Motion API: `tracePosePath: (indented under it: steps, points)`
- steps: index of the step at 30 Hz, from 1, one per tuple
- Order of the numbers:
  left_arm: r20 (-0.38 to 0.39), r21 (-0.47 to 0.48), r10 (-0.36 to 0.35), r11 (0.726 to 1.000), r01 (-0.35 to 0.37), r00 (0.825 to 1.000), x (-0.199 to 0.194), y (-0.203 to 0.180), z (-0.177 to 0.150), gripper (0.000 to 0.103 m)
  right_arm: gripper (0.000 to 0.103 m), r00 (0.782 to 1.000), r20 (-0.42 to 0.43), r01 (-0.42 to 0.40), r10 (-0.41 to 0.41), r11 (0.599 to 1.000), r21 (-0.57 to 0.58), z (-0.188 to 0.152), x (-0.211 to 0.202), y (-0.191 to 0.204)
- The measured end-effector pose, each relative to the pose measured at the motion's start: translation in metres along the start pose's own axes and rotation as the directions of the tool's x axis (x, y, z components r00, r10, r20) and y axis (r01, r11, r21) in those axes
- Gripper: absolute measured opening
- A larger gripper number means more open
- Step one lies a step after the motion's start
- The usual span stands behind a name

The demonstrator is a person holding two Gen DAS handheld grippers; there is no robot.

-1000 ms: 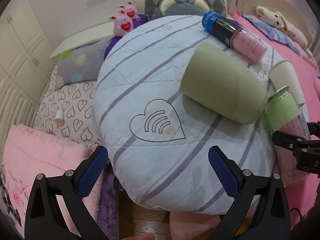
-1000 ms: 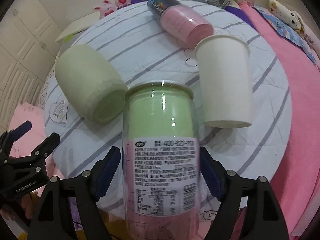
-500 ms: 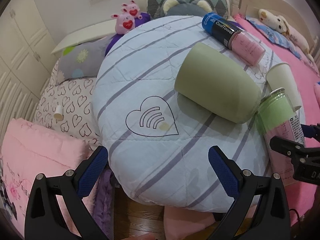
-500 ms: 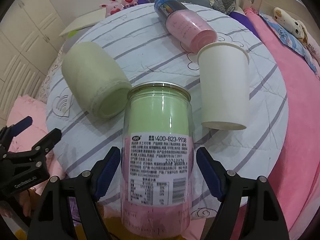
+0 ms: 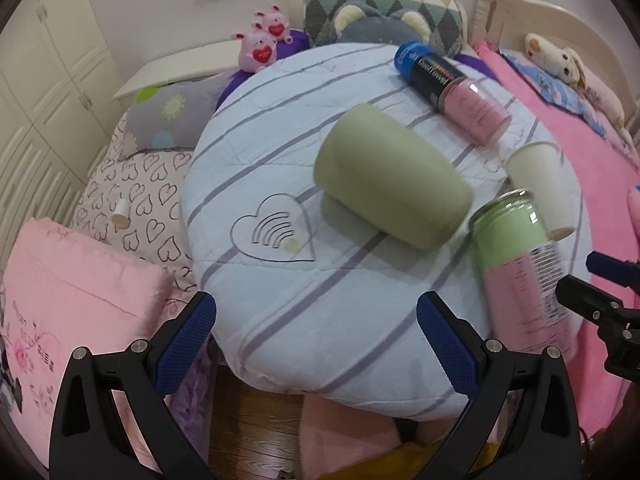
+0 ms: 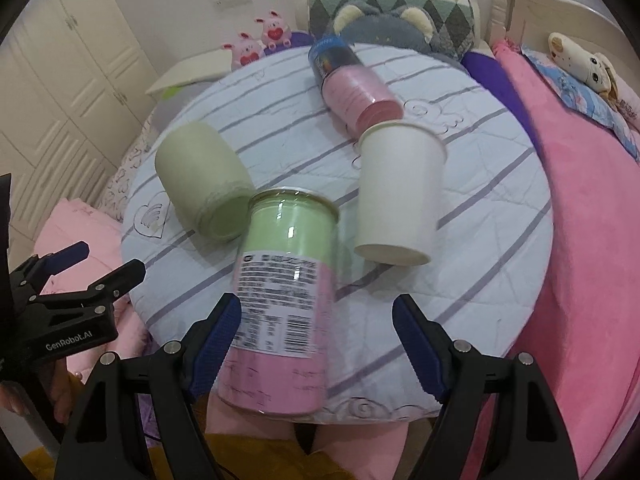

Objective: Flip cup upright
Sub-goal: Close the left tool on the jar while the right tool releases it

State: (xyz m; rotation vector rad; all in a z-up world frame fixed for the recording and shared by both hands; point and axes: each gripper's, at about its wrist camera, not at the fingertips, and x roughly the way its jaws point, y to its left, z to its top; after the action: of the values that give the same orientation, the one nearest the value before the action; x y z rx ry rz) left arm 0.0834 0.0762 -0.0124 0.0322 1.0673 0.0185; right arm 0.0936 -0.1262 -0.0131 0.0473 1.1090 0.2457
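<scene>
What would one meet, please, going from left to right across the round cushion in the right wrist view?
Olive green cup lying on its side → green and pink clear can between the right gripper's open jaws → white paper cup, standing mouth down.

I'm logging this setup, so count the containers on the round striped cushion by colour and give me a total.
Green cup: 1
White paper cup: 1
Green and pink can: 1
Pink and black can: 1
Total: 4
</scene>
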Motion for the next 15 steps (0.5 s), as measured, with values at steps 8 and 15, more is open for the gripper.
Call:
tracePosePath:
  steps: [8,15]
  points:
    - [-0.003,-0.009,-0.002,1.0,0.002,1.0,-0.012,-0.043,0.007,0.102,0.079,1.0,0.021,-0.021,0.021,0.999,0.028,0.0,-0.006,-0.048]
    - [-0.052,-0.002,-0.013,1.0,0.013,0.999,-0.004,-0.094,0.019,0.102,0.079,0.997,0.047,-0.062,0.061,0.997,0.035,-0.002,-0.009,-0.091]
